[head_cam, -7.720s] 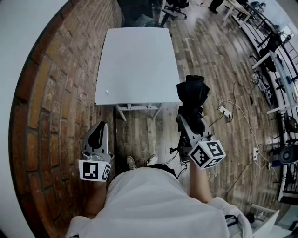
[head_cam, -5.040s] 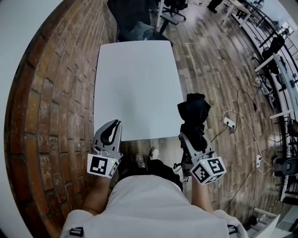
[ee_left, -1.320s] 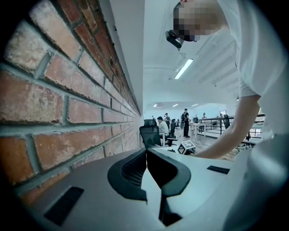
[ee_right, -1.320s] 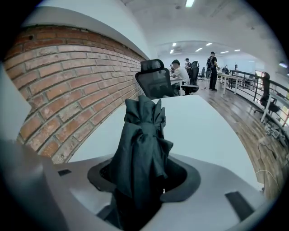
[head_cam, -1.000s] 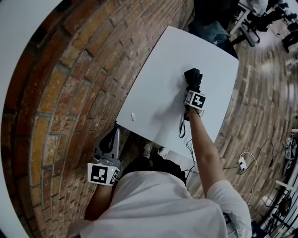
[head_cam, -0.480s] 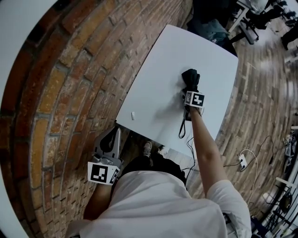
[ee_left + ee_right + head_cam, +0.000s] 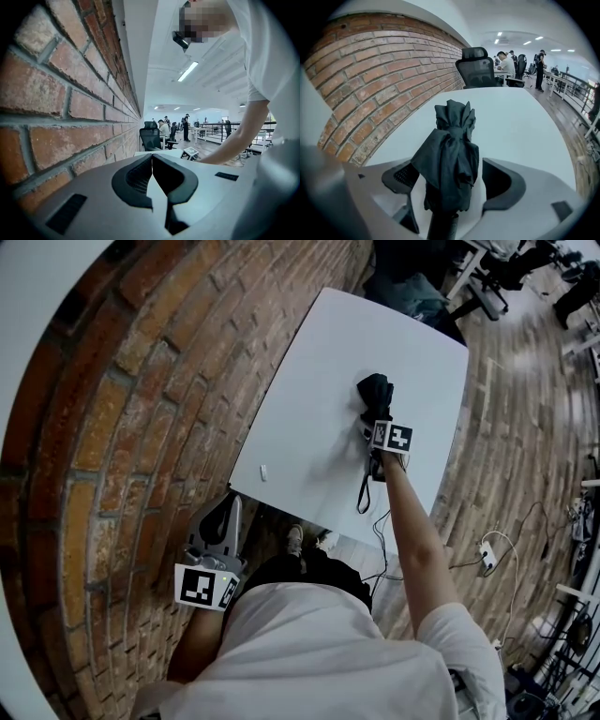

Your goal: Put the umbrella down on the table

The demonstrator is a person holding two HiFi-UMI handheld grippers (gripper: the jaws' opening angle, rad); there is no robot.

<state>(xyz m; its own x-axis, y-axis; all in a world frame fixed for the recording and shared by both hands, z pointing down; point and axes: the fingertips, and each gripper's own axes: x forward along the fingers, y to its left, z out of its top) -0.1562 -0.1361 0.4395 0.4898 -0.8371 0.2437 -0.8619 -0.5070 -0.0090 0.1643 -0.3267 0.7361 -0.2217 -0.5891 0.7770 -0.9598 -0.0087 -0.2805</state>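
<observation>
A folded black umbrella (image 7: 376,394) lies on the white table (image 7: 319,352), its strap (image 7: 361,493) trailing toward the near edge. My right gripper (image 7: 373,421) is stretched out over the table with the umbrella (image 7: 452,150) between its jaws. The jaws are opening: a gap shows beside the right pad, and loose fabric drapes over the left one. Low beside the brick wall, off the table's near corner, my left gripper (image 7: 228,512) hangs shut and empty. In the left gripper view its jaws (image 7: 152,159) meet at the tips.
The brick wall (image 7: 141,381) runs along the table's left side. A small white object (image 7: 263,472) lies near the table's near left corner. A black office chair (image 7: 476,65) stands behind the far end. Cables and a power strip (image 7: 487,552) lie on the floor at the right.
Since the earliest frames the right gripper has carried the umbrella from beside the table onto the tabletop. Over the last second it has hardly shifted. The left gripper stays low by the wall.
</observation>
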